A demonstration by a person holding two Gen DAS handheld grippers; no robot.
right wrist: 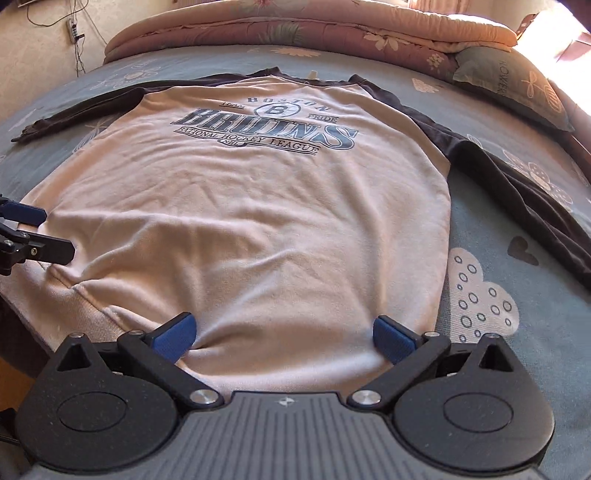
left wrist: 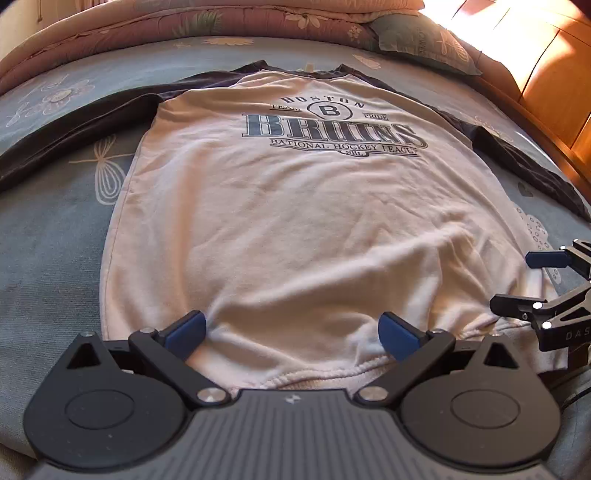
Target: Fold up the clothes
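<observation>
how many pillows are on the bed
1 that I can make out. The grey-green pillow lies at the far right corner of the bed, beside the folded pink quilt. More could be hidden behind the quilt.

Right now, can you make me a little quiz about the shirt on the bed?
1. True or false: both dark long sleeves of the cream long-sleeved printed sweatshirt are folded over its chest.
2. Which end of the sweatshirt are the left tongs and right tongs at: A the collar, B the bottom hem, C a cuff?
3. Fill in: the sweatshirt lies on a blue-grey flowered ____.

Key: 1 false, both sleeves lie spread out to the sides. 2 B, both tongs open there. 3 bedsheet.
</observation>
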